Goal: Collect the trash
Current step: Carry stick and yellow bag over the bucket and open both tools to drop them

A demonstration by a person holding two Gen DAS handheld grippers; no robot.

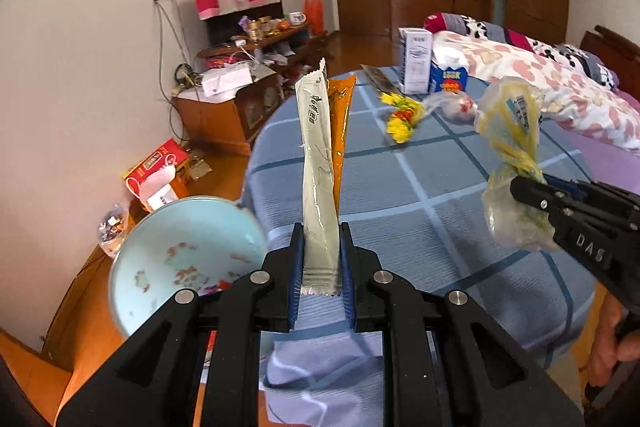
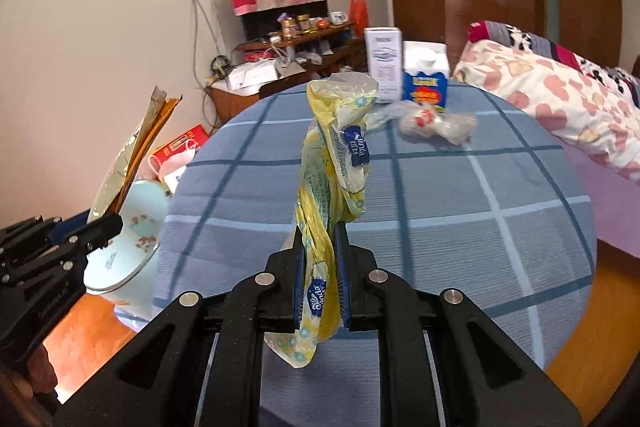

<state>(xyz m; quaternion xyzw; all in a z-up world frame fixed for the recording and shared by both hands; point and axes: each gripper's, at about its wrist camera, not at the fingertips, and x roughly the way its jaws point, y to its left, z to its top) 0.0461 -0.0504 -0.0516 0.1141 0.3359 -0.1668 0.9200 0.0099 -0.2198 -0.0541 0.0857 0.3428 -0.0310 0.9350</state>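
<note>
Pale blue, the basin (image 1: 176, 259) sits low at the left edge of the surface (image 1: 420, 195), and it looks like the bin for this task, though that is my reading only. The coming move turns on its place: it lies just left of and below the left claw (image 1: 321, 267), so the left hand is the nearer one by far.

The left claw is clamped on two sachets (image 1: 320, 167), a white one in front and an orange one behind, pinched at their lower end. Their long axis runs straight out along the fingers, so they stand up from the jaws like a flag.

Further right, the right claw (image 1: 532, 199) is closed on a twisted yellow wrapper (image 1: 508, 131), gripped near its middle with both ends hanging free. To reach the basin it must cross the left claw's side of the surface.

Loose trash remains on the checked cloth beyond: a yellow scrap (image 1: 402, 115) and a clear bag (image 1: 456, 107) near the boxes (image 1: 416, 67).

The left view looks into the basin's bowl and shows the yellow scrap; in the right view the wrapper (image 2: 332, 179) hides that scrap. The right view instead shows the basin (image 2: 132, 247) from its side, tipped, with the left claw (image 2: 108, 227) just beside its rim, and the wrapper squeezed flat between the right claw's (image 2: 322, 275) pads.
</note>
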